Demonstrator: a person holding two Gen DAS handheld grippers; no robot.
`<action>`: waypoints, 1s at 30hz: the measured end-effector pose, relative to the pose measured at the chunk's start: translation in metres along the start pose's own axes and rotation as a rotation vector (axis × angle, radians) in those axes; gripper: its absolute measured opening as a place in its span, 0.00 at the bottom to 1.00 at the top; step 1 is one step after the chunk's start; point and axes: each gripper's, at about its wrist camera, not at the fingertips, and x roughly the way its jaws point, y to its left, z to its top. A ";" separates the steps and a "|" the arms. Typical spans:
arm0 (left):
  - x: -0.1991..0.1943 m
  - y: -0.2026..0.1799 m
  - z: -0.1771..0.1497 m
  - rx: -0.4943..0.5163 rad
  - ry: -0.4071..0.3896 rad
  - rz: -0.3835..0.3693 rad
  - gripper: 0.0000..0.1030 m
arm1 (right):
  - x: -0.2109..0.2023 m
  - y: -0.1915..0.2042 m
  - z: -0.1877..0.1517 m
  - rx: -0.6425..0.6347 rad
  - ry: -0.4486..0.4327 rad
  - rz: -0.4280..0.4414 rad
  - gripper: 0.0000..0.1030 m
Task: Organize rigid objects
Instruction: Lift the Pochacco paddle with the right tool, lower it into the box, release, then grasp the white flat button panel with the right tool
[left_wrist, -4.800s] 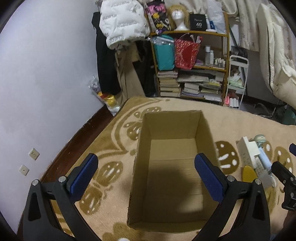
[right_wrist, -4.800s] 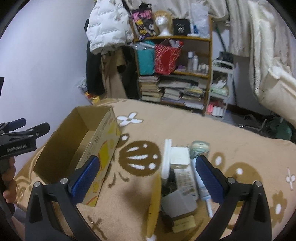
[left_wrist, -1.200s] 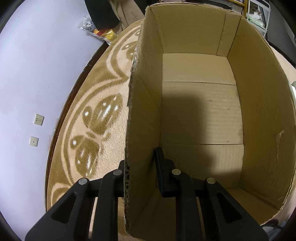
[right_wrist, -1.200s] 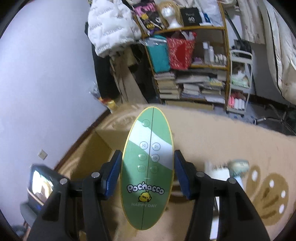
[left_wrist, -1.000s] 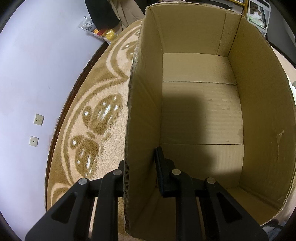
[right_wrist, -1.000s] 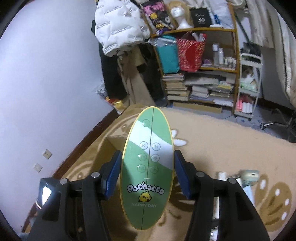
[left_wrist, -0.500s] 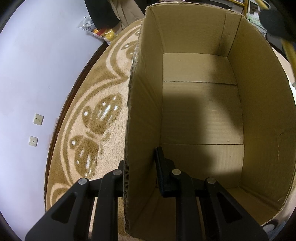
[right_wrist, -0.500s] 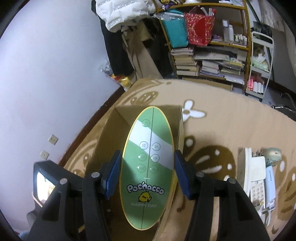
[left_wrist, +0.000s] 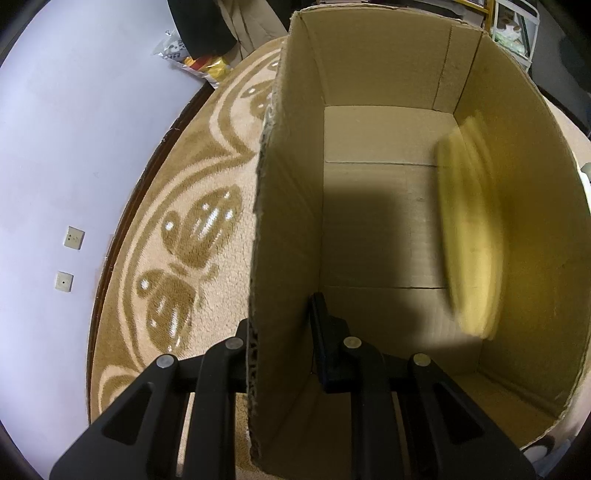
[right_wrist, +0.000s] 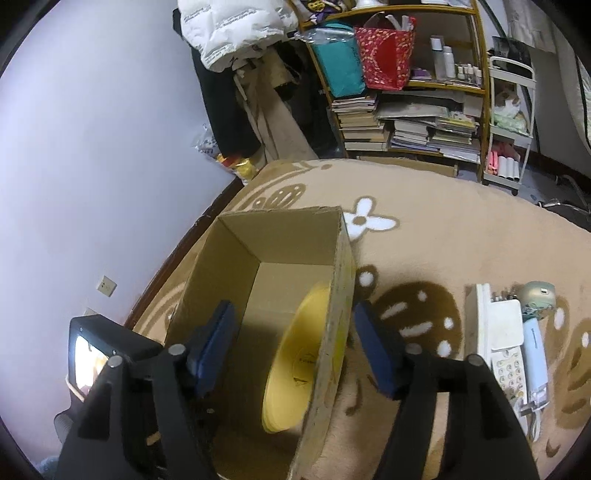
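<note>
Cardboard filled the left wrist view: the left gripper (left_wrist: 282, 332) was clamped on the near-left wall of the open cardboard box (left_wrist: 384, 81), one finger outside, one finger inside, with the corrugated edge running up between them. Over in the right wrist view, the right gripper (right_wrist: 295, 347) hung above the box with its blue-padded fingers (right_wrist: 216, 345) spread wide and nothing between them. And the yellow oval disc (right_wrist: 291, 363) was inside the box, standing on edge and leaning against the right-hand wall. From the left wrist camera it showed as a motion-blurred yellow smear (left_wrist: 469, 236) against that same wall. Outside the box, on the tan patterned carpet (right_wrist: 443, 236), a white corded telephone (right_wrist: 500, 339) lay among other small items, well apart from the box. A cluttered bookshelf (right_wrist: 406, 96) stood behind.
</note>
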 end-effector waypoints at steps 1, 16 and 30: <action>0.000 0.000 0.000 0.001 0.001 -0.001 0.18 | -0.003 -0.003 0.000 -0.003 -0.003 -0.012 0.73; -0.004 -0.002 0.001 0.014 -0.006 0.009 0.18 | -0.023 -0.081 -0.009 -0.009 -0.052 -0.286 0.89; -0.007 -0.005 0.001 0.031 -0.011 0.023 0.18 | 0.009 -0.118 -0.023 0.089 0.040 -0.271 0.65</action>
